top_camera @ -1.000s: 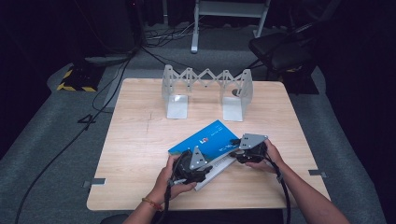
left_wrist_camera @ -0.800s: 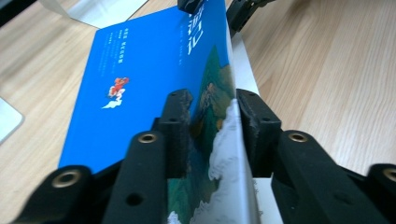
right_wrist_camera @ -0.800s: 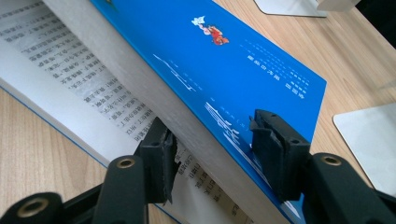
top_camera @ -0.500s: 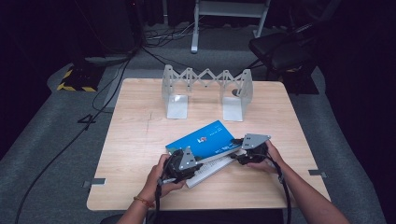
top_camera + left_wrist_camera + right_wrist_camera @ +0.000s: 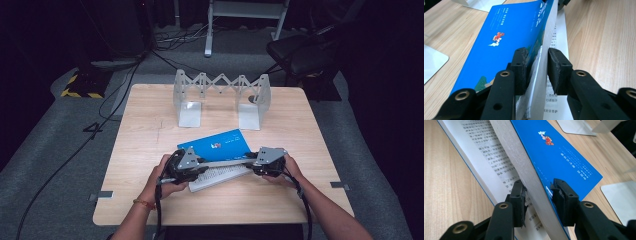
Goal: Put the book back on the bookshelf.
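Glossy blue book (image 5: 220,145), matte page block lifted, printed page bared at 6 o'clock; left gripper (image 5: 537,71) and right gripper (image 5: 537,201) clamped on block.

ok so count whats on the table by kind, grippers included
blue book, open with a block of pages lifted: 1
metal bookend rack: 1
grippers, left gripper and right gripper, each clamped on the lifted pages: 2
total: 4
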Tool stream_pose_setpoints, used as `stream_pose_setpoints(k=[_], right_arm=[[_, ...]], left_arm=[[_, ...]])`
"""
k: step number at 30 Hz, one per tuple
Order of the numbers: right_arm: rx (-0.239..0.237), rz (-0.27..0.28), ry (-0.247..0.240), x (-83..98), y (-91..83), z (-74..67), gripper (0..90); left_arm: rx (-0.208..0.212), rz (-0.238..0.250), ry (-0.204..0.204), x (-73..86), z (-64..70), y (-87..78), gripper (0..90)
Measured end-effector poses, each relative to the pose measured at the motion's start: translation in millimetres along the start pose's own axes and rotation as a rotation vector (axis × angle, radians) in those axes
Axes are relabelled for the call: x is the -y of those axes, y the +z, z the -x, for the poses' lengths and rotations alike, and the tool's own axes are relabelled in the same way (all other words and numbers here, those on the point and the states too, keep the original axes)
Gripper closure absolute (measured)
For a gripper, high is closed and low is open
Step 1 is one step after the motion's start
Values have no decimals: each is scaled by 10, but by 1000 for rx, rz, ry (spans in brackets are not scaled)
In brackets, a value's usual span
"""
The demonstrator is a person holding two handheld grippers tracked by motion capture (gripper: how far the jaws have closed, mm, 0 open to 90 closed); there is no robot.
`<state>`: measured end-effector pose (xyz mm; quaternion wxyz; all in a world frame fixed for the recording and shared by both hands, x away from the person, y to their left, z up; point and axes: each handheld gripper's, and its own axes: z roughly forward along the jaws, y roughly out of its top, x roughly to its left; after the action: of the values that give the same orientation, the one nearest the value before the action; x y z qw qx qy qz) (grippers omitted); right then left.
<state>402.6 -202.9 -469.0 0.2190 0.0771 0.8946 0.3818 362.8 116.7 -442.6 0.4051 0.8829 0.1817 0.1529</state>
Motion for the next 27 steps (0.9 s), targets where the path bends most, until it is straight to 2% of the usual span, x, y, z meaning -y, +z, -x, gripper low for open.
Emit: stream_pose_setpoints(k=[5, 9, 11, 12, 15, 16, 17, 18, 19, 20, 23, 24, 26, 27], right_arm=[[43, -20, 17, 42, -61, 12, 658], [67, -36, 42, 123, -144, 49, 662], [74, -41, 35, 141, -164, 53, 664], [76, -49, 38, 163, -196, 54, 666], [80, -52, 34, 171, -246, 58, 670], [82, -57, 28, 166, -248, 55, 670], [85, -62, 22, 156, -247, 50, 670], [84, -65, 20, 153, -246, 51, 669], [83, -68, 22, 149, -245, 52, 669], [82, -71, 22, 146, -245, 51, 669], [80, -91, 19, 119, -239, 49, 667], [81, -98, 18, 112, -238, 46, 665], [78, -104, 15, 107, -234, 47, 663], [75, -105, 14, 109, -231, 50, 662]], left_arm=[[32, 11, -4, -100, -132, 148, 660], [42, 23, -10, -166, -156, 268, 639], [43, 20, -19, -192, -149, 306, 617], [33, 18, -26, -214, -123, 329, 617], [-20, -9, -33, -287, -11, 379, 523], [-40, -31, -17, -326, 50, 409, 486], [-79, -51, -10, -357, 101, 430, 415], [-103, -56, -10, -388, 142, 450, 357], [-113, -47, -23, -400, 156, 460, 310], [-144, -46, -38, -412, 160, 472, 302], [-147, -67, -37, -413, 166, 486, 327], [-153, -81, -16, -403, 175, 488, 369], [-135, -115, 8, -363, 169, 474, 434], [-138, -118, 23, -330, 166, 471, 499]])
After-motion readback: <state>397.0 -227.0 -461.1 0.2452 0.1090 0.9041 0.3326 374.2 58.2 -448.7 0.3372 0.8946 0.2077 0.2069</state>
